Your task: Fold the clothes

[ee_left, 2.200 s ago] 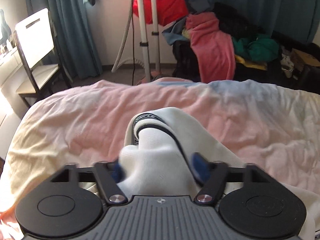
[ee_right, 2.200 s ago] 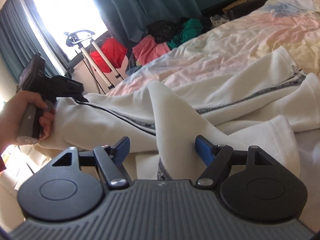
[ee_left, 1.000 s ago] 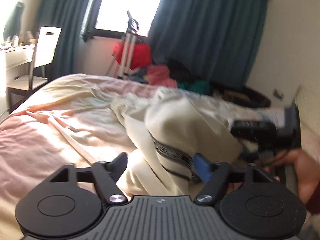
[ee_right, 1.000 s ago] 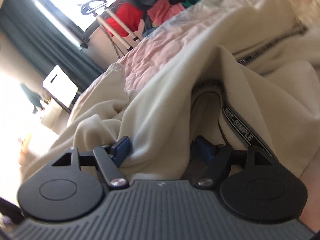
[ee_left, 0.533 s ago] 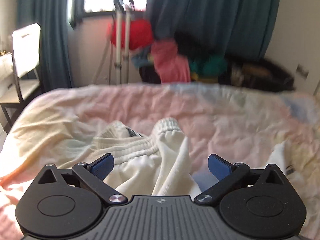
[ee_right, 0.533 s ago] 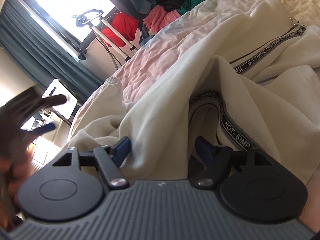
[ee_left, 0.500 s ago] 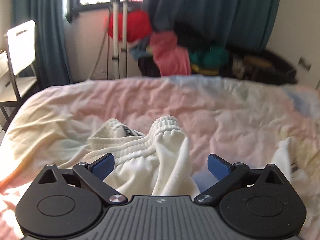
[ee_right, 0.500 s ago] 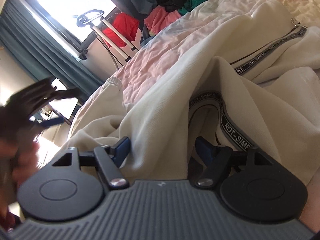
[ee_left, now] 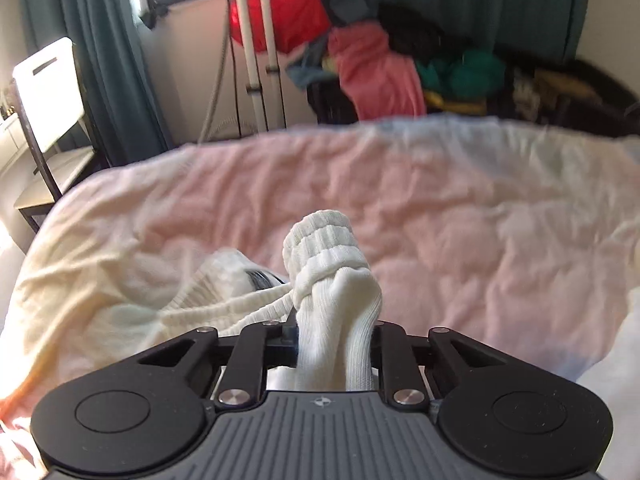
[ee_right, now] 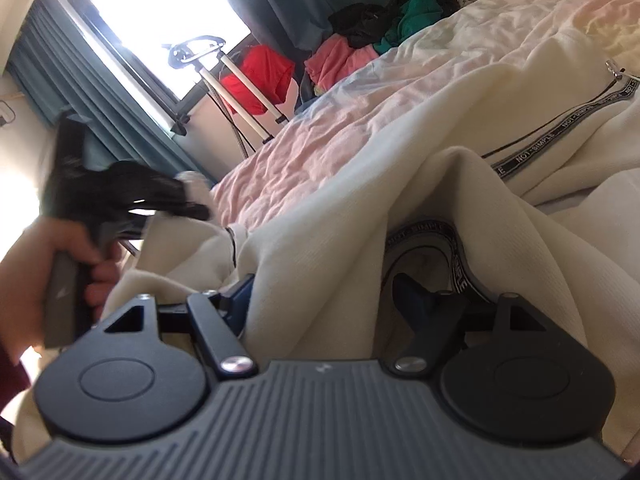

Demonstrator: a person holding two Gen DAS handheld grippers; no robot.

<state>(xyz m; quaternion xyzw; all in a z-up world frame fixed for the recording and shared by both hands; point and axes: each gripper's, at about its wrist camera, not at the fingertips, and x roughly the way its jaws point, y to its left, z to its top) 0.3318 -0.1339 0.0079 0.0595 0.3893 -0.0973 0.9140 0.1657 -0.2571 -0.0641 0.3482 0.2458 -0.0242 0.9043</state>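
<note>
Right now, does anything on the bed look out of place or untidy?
Yes. The white jacket lies bunched and partly turned over, its lettered tape looping out of a fold. The left gripper is closing on a ribbed cuff.

From my right claw's camera I read "NOT-SIMPLE" repeated in pale letters along the dark tape trim of the white jacket lying on the bed. On the curled stretch of trim near my right claw only the ending "SIMPLE" comes out clearly. From my left claw's camera, a dark band shows on the jacket, too blurred to read.
</note>
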